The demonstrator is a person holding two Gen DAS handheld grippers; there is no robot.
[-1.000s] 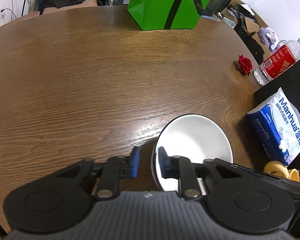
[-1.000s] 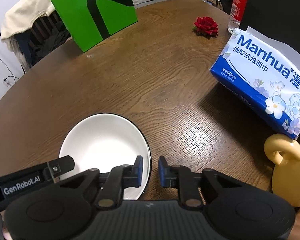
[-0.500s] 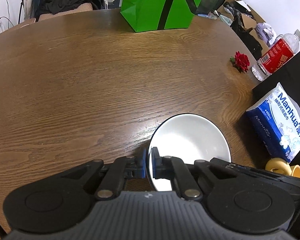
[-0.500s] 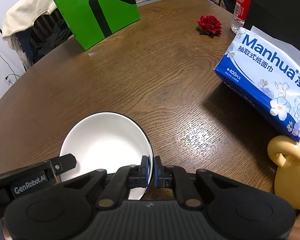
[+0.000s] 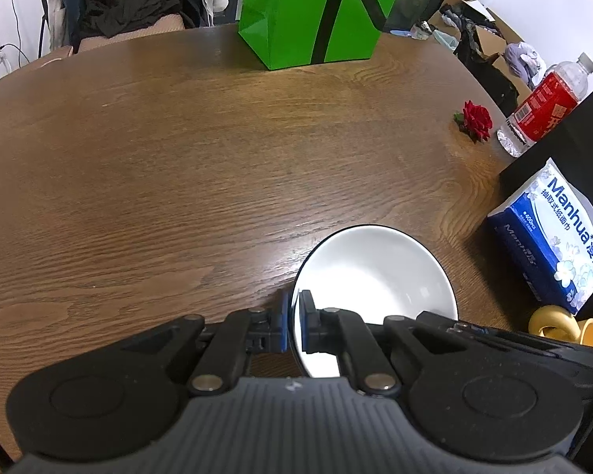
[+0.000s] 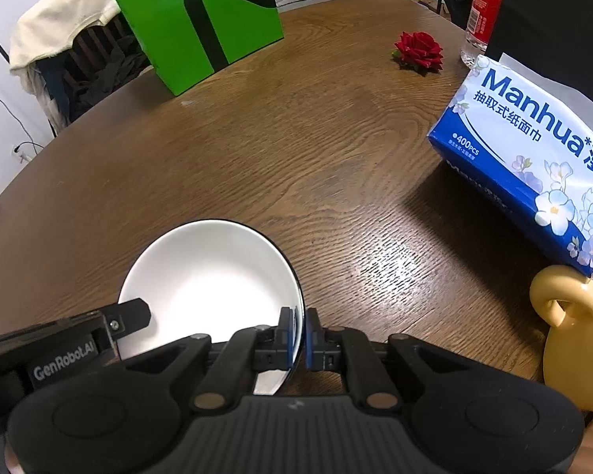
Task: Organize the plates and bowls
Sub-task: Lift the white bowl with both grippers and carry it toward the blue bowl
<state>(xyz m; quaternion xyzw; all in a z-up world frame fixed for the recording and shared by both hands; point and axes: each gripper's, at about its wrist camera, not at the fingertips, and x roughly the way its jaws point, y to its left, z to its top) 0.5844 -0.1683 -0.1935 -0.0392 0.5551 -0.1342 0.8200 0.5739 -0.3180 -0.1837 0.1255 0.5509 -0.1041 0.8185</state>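
Observation:
A white bowl (image 5: 375,276) with a thin dark rim sits over the brown wooden table (image 5: 178,158). My left gripper (image 5: 294,326) is shut on the bowl's left rim, one blue pad outside and one inside. In the right wrist view the same white bowl (image 6: 209,276) shows, and my right gripper (image 6: 299,337) is shut on its right rim in the same way. The left gripper's black body (image 6: 59,351) reaches in over the bowl's left edge. Whether the bowl rests on the wood or hangs just above it, I cannot tell.
A green paper bag (image 5: 316,12) stands at the table's far side. To the right lie a red rose (image 6: 419,51), a water bottle (image 5: 545,106), a blue tissue pack (image 6: 533,158) and a yellow mug (image 6: 577,335). A chair with clothes (image 6: 59,39) stands beyond the table.
Both grippers went from open around the bowl's rim to shut on it, left on the left edge, right on the right edge. The bowl has hardly shifted.

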